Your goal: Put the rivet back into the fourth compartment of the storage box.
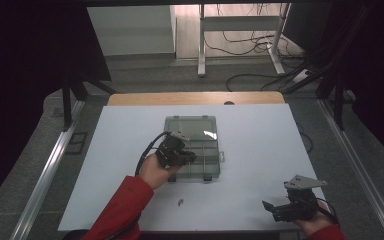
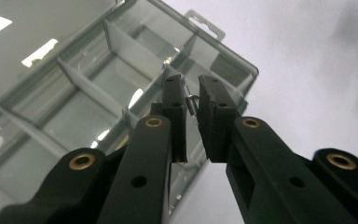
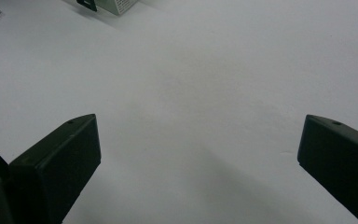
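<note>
Pinching a small metal part (over the organizer box): left gripper.

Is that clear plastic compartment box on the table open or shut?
Open: the clear plastic compartment box has its lid laid back flat, with bare dividers beneath the left gripper.

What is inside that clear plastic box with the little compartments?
Through the clear box the compartments that show look empty. The left tool pinches a small metal piece above it. The person's hand and tool cover some compartments.
</note>
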{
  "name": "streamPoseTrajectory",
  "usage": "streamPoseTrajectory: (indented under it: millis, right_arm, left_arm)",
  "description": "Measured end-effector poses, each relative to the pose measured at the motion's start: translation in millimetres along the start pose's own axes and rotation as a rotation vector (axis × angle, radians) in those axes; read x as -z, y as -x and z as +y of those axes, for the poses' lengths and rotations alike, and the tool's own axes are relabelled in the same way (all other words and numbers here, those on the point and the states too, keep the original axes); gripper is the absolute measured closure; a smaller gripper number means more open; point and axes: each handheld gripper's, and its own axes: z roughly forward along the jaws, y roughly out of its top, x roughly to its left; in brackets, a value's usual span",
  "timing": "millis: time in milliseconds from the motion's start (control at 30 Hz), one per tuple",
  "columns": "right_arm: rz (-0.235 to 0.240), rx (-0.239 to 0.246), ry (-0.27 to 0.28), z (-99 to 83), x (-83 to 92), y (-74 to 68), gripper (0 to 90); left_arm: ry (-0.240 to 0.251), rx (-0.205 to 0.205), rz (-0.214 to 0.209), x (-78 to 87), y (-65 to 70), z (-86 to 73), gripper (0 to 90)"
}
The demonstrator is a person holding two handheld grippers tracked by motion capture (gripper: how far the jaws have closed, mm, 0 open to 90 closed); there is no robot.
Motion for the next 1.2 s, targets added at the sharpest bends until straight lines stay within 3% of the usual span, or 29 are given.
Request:
streamPoseTrajectory:
  millis: [600, 1000, 1200]
  right_arm:
    - [0.002, 0.003, -0.005, 0.0, -0.1, 0.0, 0.0]
    - [0.006, 0.007, -0.007, -0.3, -0.2, 0.0, 0.0]
    - [0.008, 0.008, -0.009, -0.5, -0.3, 0.0, 0.0]
  left_arm:
    - [0.006, -0.011, 0.018, -33.7, -6.0, 27.0, 81.6]
    - [-0.02, -0.016, 0.059, -56.9, -7.9, 34.6, 81.0]
    - [-0.02, -0.002, 0.054, -62.7, -10.4, 35.9, 77.7]
